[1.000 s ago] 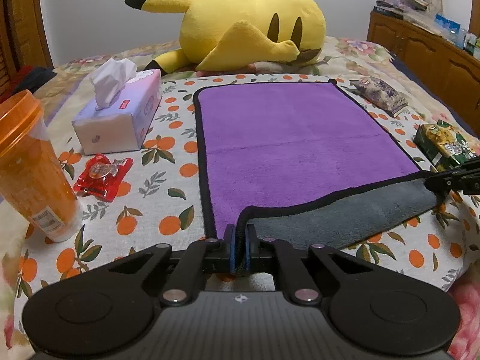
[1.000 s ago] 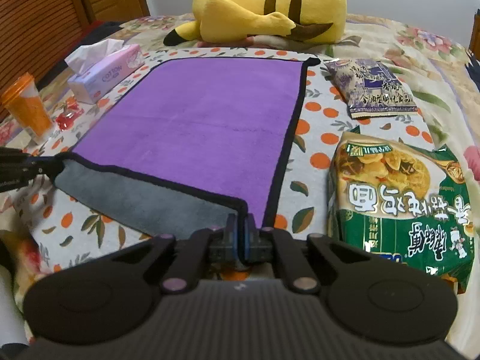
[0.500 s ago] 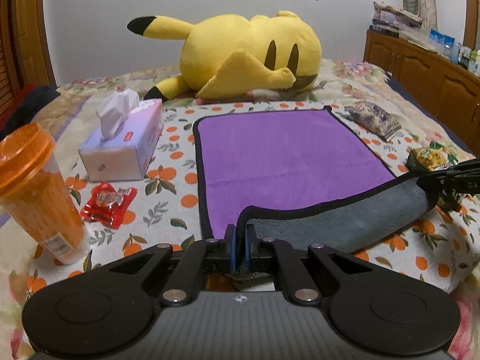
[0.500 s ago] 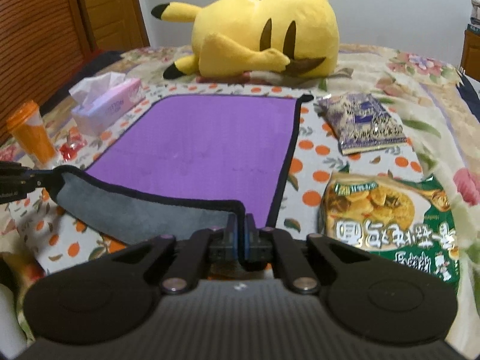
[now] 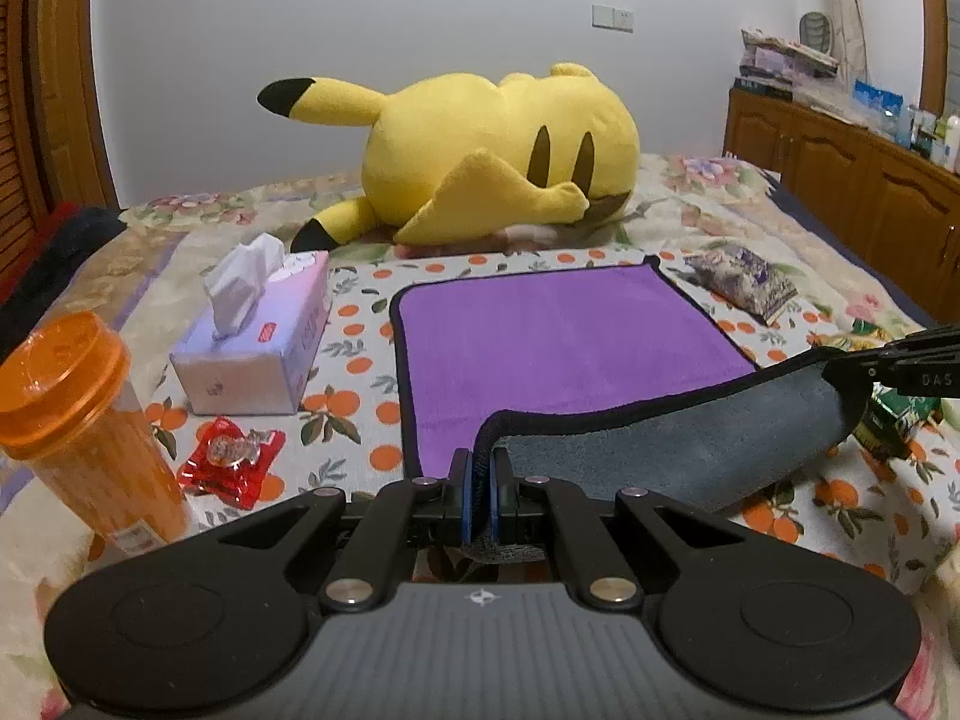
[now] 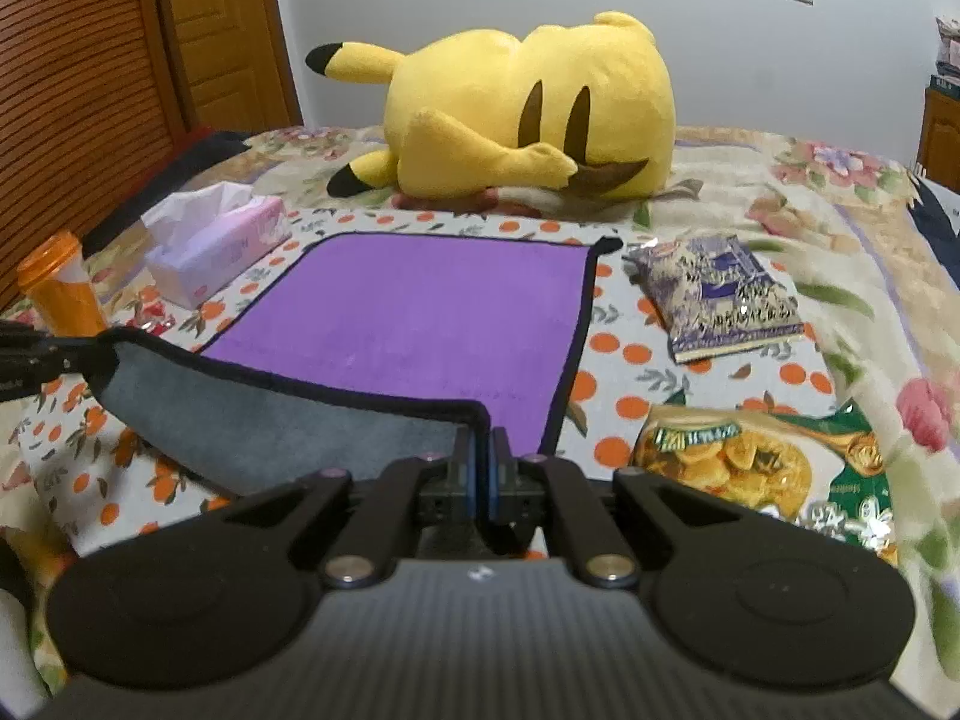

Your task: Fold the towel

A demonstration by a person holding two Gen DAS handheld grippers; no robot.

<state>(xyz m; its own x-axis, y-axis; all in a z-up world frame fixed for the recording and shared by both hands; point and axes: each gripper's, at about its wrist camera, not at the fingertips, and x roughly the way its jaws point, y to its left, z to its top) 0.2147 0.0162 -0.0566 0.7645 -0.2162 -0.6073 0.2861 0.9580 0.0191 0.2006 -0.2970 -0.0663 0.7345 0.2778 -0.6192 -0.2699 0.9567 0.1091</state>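
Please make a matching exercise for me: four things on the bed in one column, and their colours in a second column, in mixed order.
Things:
1. towel's upper face
2. towel's lifted underside
3. plush toy
4. cup

Colours:
A. orange
B. grey
C. yellow
D. purple

Pairs: 1-D, 2-B, 3-C, 4-A

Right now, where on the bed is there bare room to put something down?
The widest bare patch is the purple towel itself, bordered by the plush behind. A narrow strip lies between the towel and the purple snack bag. The left side is crowded: tissue box, red candy packet, orange cup. The green snack bag fills the near right.
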